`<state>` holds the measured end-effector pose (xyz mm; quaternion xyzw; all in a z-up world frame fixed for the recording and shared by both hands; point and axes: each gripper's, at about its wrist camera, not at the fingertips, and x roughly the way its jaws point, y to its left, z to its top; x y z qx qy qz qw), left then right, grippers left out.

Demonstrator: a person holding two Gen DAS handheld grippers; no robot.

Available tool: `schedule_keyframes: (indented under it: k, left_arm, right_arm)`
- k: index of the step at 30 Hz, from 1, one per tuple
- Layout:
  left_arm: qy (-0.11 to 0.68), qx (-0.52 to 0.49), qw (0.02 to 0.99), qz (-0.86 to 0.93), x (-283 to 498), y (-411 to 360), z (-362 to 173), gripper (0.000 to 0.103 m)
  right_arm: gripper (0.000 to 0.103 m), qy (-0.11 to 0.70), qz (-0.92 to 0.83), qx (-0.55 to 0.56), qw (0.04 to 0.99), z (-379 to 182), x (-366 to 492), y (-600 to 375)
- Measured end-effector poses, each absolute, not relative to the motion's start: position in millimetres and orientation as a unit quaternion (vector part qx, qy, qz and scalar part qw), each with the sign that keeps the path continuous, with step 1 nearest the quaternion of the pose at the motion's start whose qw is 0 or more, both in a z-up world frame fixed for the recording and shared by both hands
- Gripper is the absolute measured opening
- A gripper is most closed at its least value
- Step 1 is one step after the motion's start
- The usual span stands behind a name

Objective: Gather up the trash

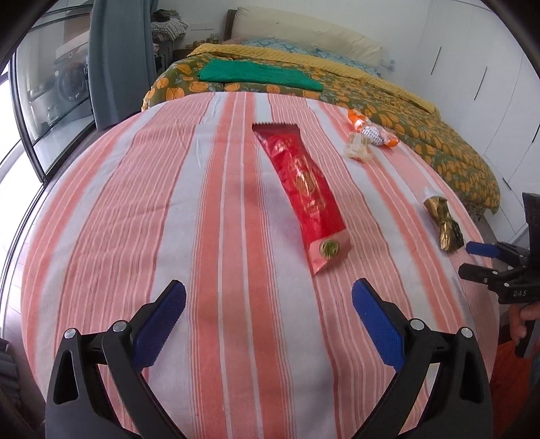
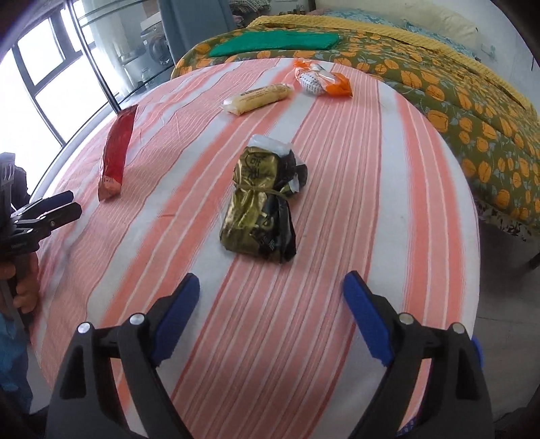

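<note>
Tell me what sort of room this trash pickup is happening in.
Most likely a bedroom in a home. A bed with a floral cover and a pillow stands just behind the striped cloth where the wrappers lie, and white wardrobe doors line the wall beside it.

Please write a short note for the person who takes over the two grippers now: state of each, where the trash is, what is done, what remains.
Left gripper: jaws open, empty, facing the red wrapper.
Right gripper: jaws open, empty, facing the gold-and-black wrapper.
Farther back on the striped cloth: pale yellow packet, orange-and-white wrapper.
Done: nothing is picked up in these views.
Left: all four pieces. No bin is in view.
</note>
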<state>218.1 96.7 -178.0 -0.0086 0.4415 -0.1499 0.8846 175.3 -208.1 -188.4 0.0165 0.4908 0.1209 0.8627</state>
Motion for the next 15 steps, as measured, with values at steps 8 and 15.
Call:
schedule_keyframes:
  k: [8,15]
  left_arm:
    - [0.455,-0.001,0.883,-0.117,250.1,54.5,-177.8,0.094]
    - [0.458,0.016,0.886,-0.067,255.1,44.0,-185.3,0.035]
  right_arm:
    - [0.085,0.496,0.099,0.053,0.861,-179.6,201.2,-210.4]
    - [0.041,0.481,0.082,0.028,0.872,-185.6,214.1,-193.4]
